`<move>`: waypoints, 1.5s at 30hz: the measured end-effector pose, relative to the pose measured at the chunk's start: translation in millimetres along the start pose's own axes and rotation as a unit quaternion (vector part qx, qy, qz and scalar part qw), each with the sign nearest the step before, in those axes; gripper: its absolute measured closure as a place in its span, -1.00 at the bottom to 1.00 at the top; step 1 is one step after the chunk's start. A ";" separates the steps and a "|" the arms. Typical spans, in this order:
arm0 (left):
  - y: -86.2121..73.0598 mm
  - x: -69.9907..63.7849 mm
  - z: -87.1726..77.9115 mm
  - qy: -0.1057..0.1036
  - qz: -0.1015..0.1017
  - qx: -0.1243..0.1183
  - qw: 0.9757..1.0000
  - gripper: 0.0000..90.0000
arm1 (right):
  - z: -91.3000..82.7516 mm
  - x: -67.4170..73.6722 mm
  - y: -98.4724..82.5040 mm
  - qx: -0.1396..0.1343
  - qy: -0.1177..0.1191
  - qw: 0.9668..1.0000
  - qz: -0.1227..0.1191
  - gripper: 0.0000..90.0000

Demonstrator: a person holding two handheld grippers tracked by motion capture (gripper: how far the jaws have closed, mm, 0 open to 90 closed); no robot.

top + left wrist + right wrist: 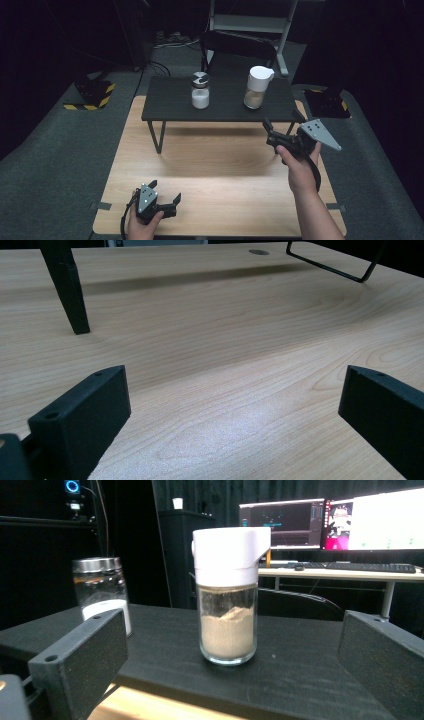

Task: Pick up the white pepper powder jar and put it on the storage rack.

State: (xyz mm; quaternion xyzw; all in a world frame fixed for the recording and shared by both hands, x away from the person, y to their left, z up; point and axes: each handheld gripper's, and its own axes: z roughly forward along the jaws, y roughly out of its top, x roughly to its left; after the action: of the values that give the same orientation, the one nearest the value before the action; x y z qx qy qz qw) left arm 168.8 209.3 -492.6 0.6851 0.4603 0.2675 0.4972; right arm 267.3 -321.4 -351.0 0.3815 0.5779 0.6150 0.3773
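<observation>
Facing your right gripper (227, 645), jaws wide, the jar (227, 597) stands upright at twelve o'clock on the black shelf (300, 680); your left gripper (162, 200), also wide, sits far off

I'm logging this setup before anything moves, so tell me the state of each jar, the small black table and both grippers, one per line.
Glass jar with white pour-spout lid: upright, lid on, about half full of tan powder, untouched.
Glass jar with silver lid: upright, lid on, white powder low inside.
Small black table: standing on the wooden tabletop, bearing both jars.
Right gripper: open, raised, facing the white-lidded jar.
Left gripper: open, empty, low over the wood.
</observation>
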 end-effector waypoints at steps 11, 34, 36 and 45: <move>-0.5 -1.1 -0.1 0.002 0.002 -0.001 1.000 -0.99 | -44.2 -2.7 -19.7 -0.015 0.016 1.000 -0.011 -0.99; -1.6 -3.0 -0.6 0.003 0.009 -0.004 1.000 -0.99 | -111.1 -5.8 -79.0 0.009 0.021 1.000 0.005 -0.99; -1.6 -3.2 -0.6 0.003 0.009 -0.005 1.000 -0.99 | -114.1 -6.1 -83.9 0.013 0.019 1.000 0.009 -0.99; -2.1 -3.7 -0.6 0.003 0.010 -0.006 1.000 -0.99 | -122.5 -6.4 -107.4 0.044 0.006 0.999 0.014 -0.99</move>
State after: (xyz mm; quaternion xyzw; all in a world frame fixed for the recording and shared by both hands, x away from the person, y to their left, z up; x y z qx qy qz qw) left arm 165.9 206.4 -494.0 0.6858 0.4535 0.2771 0.4972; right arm 161.6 -374.0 -463.4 0.4024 0.6011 0.5965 0.3477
